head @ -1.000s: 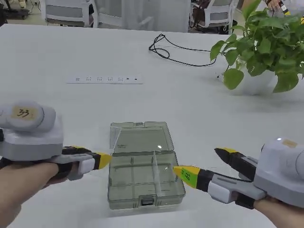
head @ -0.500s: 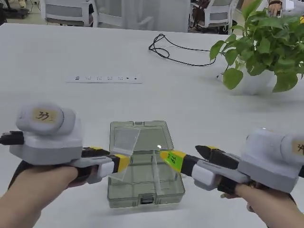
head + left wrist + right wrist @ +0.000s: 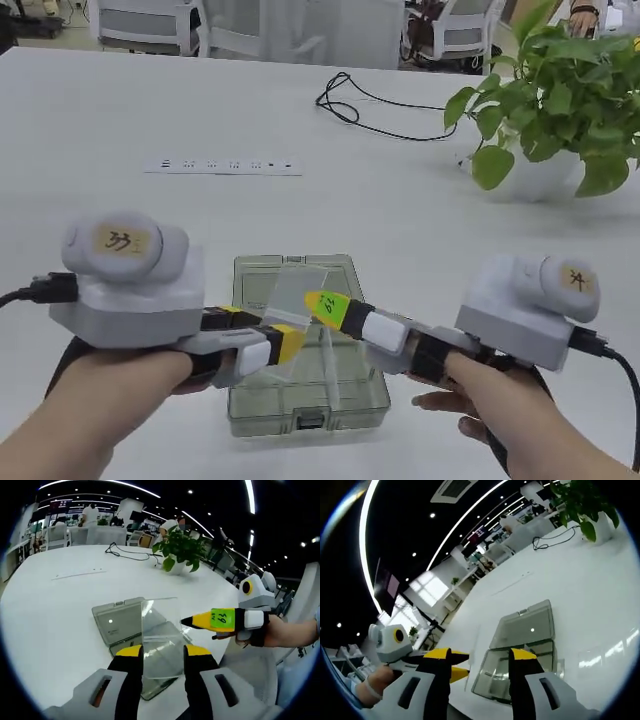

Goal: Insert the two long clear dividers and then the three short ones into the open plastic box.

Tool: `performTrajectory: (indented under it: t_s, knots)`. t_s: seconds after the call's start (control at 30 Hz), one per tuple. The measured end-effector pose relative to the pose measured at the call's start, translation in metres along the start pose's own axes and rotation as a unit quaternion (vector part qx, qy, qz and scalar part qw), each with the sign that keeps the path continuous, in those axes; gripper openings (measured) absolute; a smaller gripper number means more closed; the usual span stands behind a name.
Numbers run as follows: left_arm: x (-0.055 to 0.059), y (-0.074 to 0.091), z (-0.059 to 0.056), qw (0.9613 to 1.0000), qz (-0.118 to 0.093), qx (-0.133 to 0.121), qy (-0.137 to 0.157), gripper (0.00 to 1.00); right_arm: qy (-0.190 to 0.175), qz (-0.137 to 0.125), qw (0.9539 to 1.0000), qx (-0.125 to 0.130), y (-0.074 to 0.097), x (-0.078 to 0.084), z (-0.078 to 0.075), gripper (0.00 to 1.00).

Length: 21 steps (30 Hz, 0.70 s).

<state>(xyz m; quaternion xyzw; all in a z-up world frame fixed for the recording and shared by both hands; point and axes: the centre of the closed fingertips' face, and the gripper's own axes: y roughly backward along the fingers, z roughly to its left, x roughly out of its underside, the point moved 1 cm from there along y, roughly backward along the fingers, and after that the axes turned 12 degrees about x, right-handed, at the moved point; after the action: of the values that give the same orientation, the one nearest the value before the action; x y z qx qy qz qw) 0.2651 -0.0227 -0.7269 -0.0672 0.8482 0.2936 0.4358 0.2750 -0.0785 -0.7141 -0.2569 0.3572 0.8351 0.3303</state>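
The open grey-clear plastic box (image 3: 352,390) lies on the white table close in front of me, its lid (image 3: 250,272) folded back. A clear divider (image 3: 329,372) stands inside it. My left gripper (image 3: 285,338) hovers over the box, shut on a flat clear divider (image 3: 298,290), which stands upright between its yellow tips in the left gripper view (image 3: 160,640). My right gripper (image 3: 328,305) is open, and its yellow tip reaches the held divider's right edge. In the right gripper view the box (image 3: 525,652) lies ahead between the spread jaws of the right gripper (image 3: 480,656).
A potted green plant (image 3: 545,110) in a white pot stands at the far right. A black cable (image 3: 360,105) loops on the table beyond, and a white power strip (image 3: 225,165) lies at mid-left. Chairs line the far edge.
Both grippers have moved inward over the box. The left one has brought a clear divider up above it, and the right one has closed in on that divider from the right.
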Motion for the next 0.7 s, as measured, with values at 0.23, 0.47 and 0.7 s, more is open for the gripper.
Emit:
performTrajectory:
  t_s: [0.23,0.47,0.7]
  knots:
    - [0.003,-0.002,-0.003,1.0000,0.001,0.003,0.001,0.30,-0.030,0.030,0.9991,-0.008,-0.003,0.005,0.002,0.25]
    - [0.004,-0.004,-0.005,1.0000,0.000,0.005,0.003,0.30,-0.035,0.048,0.9982,-0.009,-0.004,0.011,0.003,0.17]
    - [0.004,-0.005,-0.006,1.0000,-0.001,0.008,0.005,0.30,-0.028,0.058,0.9979,-0.007,-0.007,0.014,0.005,0.11]
